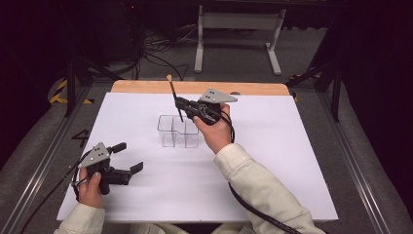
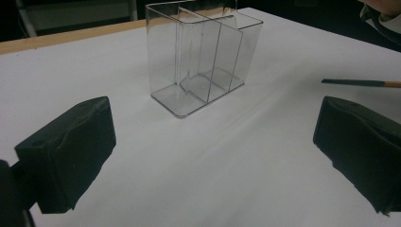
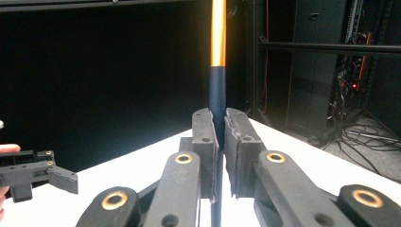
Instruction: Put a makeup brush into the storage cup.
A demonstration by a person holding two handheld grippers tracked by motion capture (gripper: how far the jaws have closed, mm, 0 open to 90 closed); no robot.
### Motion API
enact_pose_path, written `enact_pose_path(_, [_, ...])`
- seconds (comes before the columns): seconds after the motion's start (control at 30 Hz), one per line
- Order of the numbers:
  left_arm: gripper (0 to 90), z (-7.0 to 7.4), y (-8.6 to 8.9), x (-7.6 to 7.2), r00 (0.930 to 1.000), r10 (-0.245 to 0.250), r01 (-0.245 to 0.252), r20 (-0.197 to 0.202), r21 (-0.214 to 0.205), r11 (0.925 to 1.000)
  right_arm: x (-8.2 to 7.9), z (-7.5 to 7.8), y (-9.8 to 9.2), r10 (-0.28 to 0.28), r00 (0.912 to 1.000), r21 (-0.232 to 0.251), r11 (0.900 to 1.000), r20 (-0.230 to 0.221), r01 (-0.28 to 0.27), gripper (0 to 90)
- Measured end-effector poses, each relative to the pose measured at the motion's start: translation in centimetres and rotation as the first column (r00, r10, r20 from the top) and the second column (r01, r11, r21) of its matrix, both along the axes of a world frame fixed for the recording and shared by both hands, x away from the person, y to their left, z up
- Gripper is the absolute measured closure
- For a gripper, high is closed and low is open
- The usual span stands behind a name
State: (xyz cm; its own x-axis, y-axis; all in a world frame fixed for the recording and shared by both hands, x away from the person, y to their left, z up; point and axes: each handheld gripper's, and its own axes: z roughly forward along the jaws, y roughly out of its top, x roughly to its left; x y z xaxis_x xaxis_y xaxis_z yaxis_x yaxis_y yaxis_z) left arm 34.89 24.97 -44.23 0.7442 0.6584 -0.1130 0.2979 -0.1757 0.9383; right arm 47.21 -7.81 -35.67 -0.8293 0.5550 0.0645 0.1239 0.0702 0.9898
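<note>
A thin brush [image 1: 173, 92] with a black lower shaft and a tan upper end stands nearly upright, its lower tip just above a clear plastic organizer [image 1: 178, 131] with several compartments. My right gripper [image 1: 180, 103] is shut on the black part of the shaft. In the right gripper view the pads [image 3: 208, 137] pinch the brush [image 3: 218, 38], which rises orange above my right gripper [image 3: 218, 118]. My left gripper [image 1: 128, 157] rests low at the front left, open and holding nothing. In the left gripper view my left gripper [image 2: 215, 156] faces the organizer [image 2: 203, 56] with bare sheet between.
A white sheet [image 1: 272, 161] covers the table, with a wooden edge [image 1: 146, 87] at the back. A dark thin stick with a tan end [image 2: 364, 83] lies level at the right of the left gripper view. Black cables trail from both grippers toward the front edge.
</note>
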Motion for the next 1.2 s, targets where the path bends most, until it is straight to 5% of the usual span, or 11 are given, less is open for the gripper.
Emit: enact_pose_path(1.2, [0.7,-0.1,0.0,0.0,1.0,-0.003,0.003,-0.005,0.004,1.0,0.5,-3.7,1.1,-0.019,0.9964,-0.065,0.9978,-0.083,0.014,83.6])
